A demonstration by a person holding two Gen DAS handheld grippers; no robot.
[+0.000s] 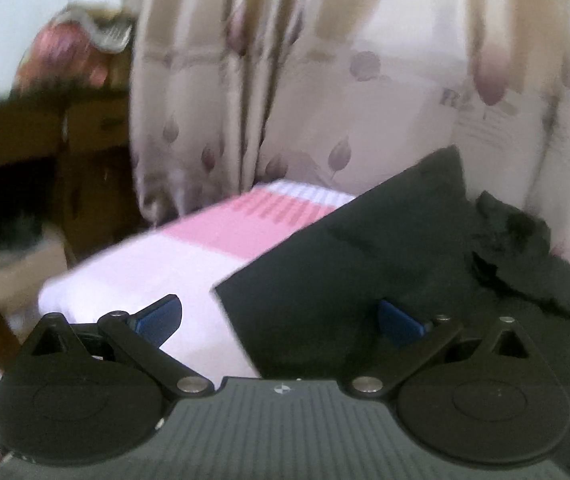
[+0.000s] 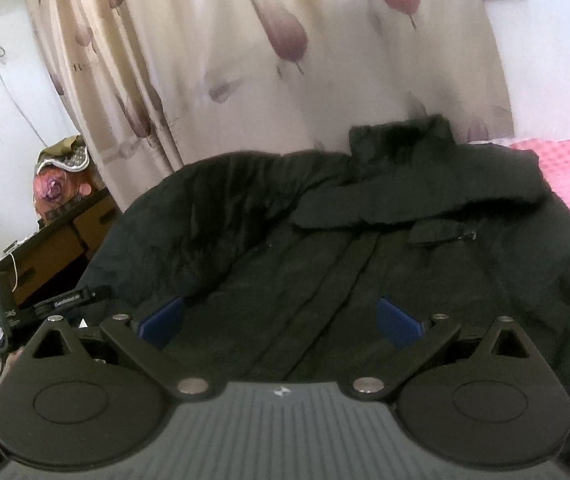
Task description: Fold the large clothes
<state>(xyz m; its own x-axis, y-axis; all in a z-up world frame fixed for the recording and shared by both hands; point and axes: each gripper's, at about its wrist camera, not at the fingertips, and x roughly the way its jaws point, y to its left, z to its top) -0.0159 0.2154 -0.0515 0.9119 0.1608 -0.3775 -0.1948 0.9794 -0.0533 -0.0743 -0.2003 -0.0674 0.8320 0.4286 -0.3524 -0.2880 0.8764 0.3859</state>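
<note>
Both tools gape, empty — left tool [image 1: 281, 320] and right tool [image 2: 281, 320] should pinch the black coat [image 2: 365, 248] at its edges, evenly.

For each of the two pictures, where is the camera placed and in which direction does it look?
Left wrist: sits on the left gripper, facing the black coat edge on the pink bedcover; its own open jaws show.
Right wrist: sits on the right gripper, facing the coat's front and collar; its own open jaws show.
Shared: the coat and the flowered curtain.
</note>
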